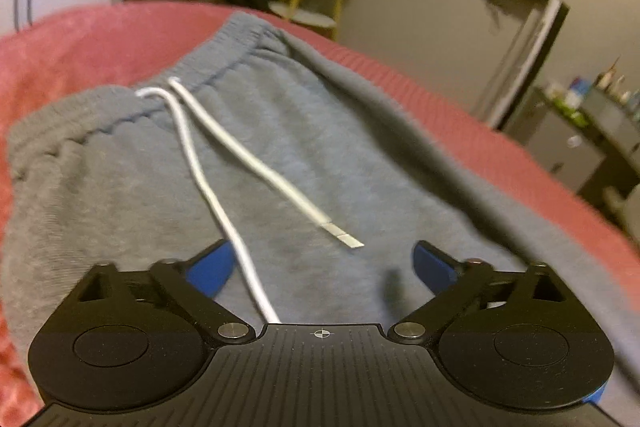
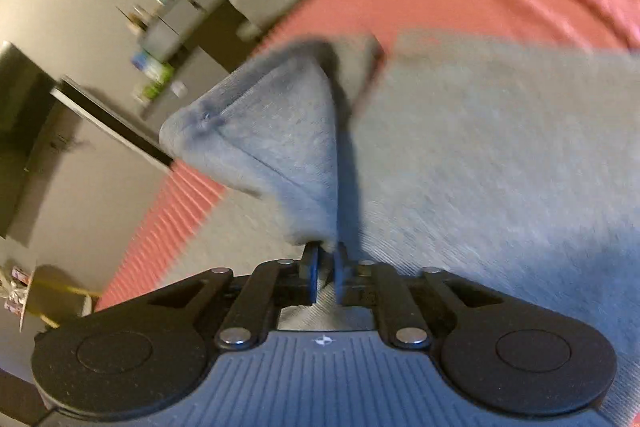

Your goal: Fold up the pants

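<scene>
Grey pants (image 1: 280,155) lying flat on red bed (image 1: 80,39), waistband far from left gripper (image 1: 324,263), fingers spread, empty, hovering over drawstring (image 1: 224,163). Right gripper (image 2: 326,267) pinching raised pants corner (image 2: 272,147), nearer for folding.
</scene>
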A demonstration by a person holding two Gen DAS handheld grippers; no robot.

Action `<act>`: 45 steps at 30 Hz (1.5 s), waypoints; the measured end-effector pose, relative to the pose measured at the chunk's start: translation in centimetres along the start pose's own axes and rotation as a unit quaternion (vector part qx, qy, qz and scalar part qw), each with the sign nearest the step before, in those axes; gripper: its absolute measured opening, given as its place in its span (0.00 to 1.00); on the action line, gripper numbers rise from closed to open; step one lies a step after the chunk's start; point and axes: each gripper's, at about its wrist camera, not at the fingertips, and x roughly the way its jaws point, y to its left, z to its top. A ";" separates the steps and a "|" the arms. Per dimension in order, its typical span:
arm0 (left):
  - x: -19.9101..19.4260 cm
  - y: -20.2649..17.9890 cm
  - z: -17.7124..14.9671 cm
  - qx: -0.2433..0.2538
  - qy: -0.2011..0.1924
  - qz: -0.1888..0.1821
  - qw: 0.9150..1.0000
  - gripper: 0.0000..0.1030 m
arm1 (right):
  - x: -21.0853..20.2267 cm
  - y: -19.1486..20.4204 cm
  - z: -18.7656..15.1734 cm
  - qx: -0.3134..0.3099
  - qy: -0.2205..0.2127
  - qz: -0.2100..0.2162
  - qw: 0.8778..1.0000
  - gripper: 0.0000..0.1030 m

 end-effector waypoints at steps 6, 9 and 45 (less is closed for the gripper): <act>2.6 -3.2 4.8 0.004 0.022 -0.059 0.998 0.91 | 1.0 2.6 0.0 -0.094 -0.035 -0.003 0.995 0.53; 6.5 -4.7 7.6 0.003 0.053 -0.063 0.997 0.88 | 2.5 3.3 -0.1 -0.132 -0.037 -0.015 0.990 0.49; -7.0 11.7 -0.3 -0.159 0.128 -0.086 0.975 0.44 | -11.1 -8.0 -0.5 0.033 -0.004 -0.045 0.998 0.19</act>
